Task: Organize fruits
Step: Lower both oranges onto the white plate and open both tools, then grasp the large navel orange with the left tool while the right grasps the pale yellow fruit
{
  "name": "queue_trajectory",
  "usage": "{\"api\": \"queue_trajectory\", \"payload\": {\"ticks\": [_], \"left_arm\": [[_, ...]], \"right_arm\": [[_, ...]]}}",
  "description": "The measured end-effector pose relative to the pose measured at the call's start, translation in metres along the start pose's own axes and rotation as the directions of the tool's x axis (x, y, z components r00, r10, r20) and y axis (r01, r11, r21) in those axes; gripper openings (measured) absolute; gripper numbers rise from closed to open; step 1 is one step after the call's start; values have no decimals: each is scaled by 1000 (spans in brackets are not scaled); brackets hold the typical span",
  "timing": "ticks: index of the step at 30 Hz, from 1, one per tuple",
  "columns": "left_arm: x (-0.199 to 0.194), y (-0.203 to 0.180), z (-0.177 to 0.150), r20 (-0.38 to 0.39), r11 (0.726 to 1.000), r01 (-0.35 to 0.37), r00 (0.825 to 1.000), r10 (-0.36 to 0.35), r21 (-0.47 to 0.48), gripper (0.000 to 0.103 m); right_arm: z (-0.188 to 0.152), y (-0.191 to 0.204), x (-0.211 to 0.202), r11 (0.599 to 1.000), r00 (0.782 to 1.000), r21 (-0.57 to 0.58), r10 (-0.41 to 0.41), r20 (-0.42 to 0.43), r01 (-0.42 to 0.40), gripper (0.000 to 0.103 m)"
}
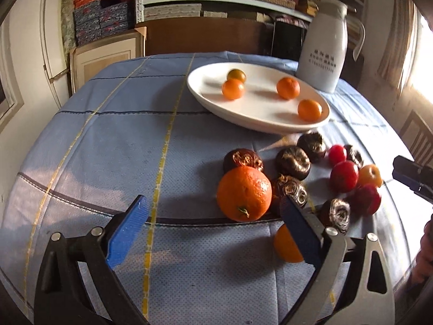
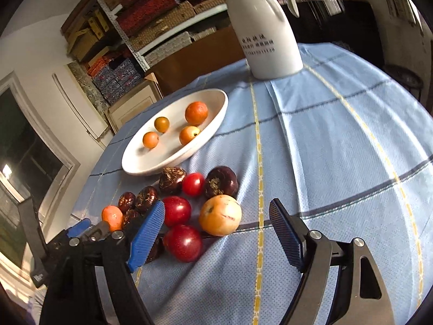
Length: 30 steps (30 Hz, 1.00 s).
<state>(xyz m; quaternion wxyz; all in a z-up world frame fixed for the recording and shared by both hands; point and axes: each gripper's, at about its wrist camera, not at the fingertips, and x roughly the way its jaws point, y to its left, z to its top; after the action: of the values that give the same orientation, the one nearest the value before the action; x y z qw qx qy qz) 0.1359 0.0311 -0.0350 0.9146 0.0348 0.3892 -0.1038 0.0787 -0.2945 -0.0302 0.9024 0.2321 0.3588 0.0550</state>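
Sorting looks partly done: white plate [image 1: 205,100] at 12 o'clock holds four small orange fruits, while the big orange [image 1: 244,193], dark chestnut-like fruits [image 1: 292,162] and red fruits [image 1: 343,176] sit on the tablecloth [image 1: 108,140] approx. 2 o'clock. Left gripper [image 1: 213,224] and right gripper [image 2: 216,226] both gape wide, empty. White jug [image 1: 322,54] has printed text, unreadable.

Jug, cloth and stacked shelves

A white jug [image 1: 323,46] with dark printed lettering stands upright near the table's far edge on a blue checked tablecloth [image 1: 113,140] with yellow and dark lines. Behind the table, shelves [image 2: 151,21] hold stacked woven and patterned boxes; below them stands what may be a brown cabinet [image 1: 200,36].
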Motion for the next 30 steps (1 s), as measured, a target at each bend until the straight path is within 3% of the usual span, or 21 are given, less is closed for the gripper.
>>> {"api": "queue_trajectory", "payload": {"ticks": [10,12,13,15,16,24,27,30], "left_arm": [[8,-5,7,4,999,15,1000,-15,32,92],[10,-8,7,-9,999,34,999,-34,42,71],[12,-8,6,-23,998,53,998,-52,43,66],[16,-8,5,-51,993,113,992,-111,30,47],[17,-8,5,-55,991,132,990,-130,26,44],[17,-10,3,-56,991,132,990,-131,27,44],[17,-10,3,-56,991,129,990,-127,29,44],[17,-10,3,-56,991,130,990,-129,28,44]], "right_arm": [[-2,-4,5,1000,1000,24,-6,-22,7,80],[-2,-4,6,1000,1000,23,-6,-26,6,80],[-2,-4,6,1000,1000,23,-5,-28,5,80],[-2,-5,8,1000,999,29,-2,-35,3,80],[-2,-6,9,999,999,34,0,-39,1,80],[4,-11,30,996,994,77,50,-101,-42,79],[4,-9,37,996,991,73,53,-123,-44,74],[5,-8,43,997,991,66,39,-131,-30,61]]}}
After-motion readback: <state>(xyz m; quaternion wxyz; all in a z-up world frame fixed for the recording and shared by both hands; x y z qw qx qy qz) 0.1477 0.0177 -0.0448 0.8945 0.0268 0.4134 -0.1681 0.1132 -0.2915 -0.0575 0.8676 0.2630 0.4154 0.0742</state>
